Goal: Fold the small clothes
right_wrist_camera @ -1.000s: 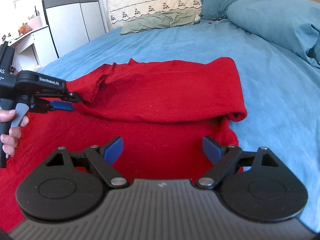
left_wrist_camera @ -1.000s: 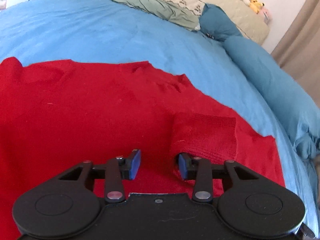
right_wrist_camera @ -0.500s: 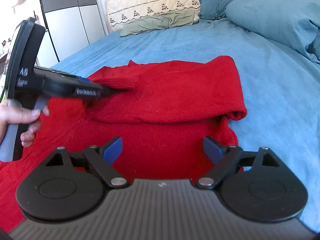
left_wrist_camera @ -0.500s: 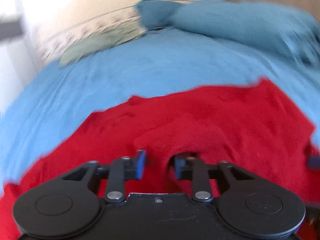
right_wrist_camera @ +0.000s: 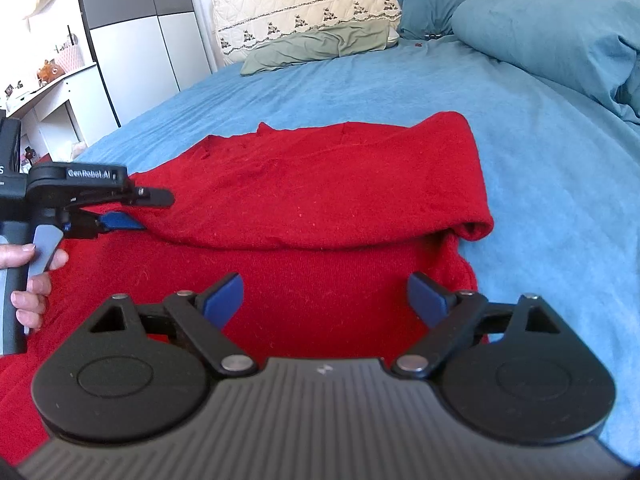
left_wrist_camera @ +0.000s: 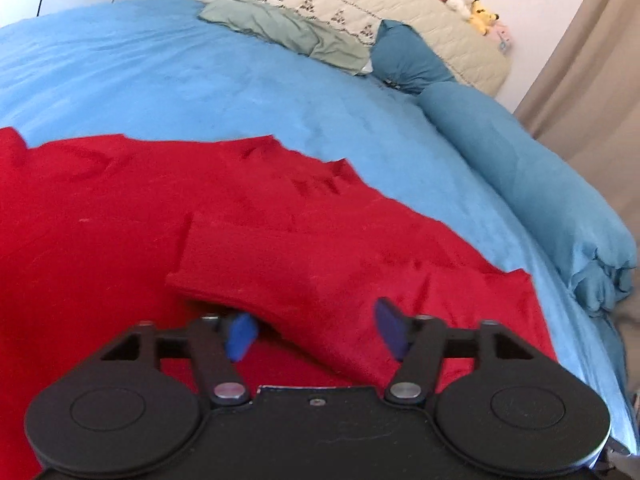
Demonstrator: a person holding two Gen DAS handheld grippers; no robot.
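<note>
A red sweater [right_wrist_camera: 320, 184] lies on the blue bed [right_wrist_camera: 540, 128], one sleeve folded across its body. The left gripper [left_wrist_camera: 316, 330], jaws spread, straddles that sleeve's cuff [left_wrist_camera: 248, 276]; the right gripper [right_wrist_camera: 326, 294] hovers, unclenched, over the sweater's near edge. Risk: withdrawing carelessly, a finger could snag the knit and undo the fold.

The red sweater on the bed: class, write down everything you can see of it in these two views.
The red sweater is a soft, slightly fuzzy knit lying on the blue bedcover. Its far part is folded over the near part, leaving a rounded fold edge and a rolled corner on the right. A sleeve with a ribbed cuff lies doubled across the body. The left gripper is open, its fingers either side of this sleeve. The right gripper hangs open above the near part.
</note>
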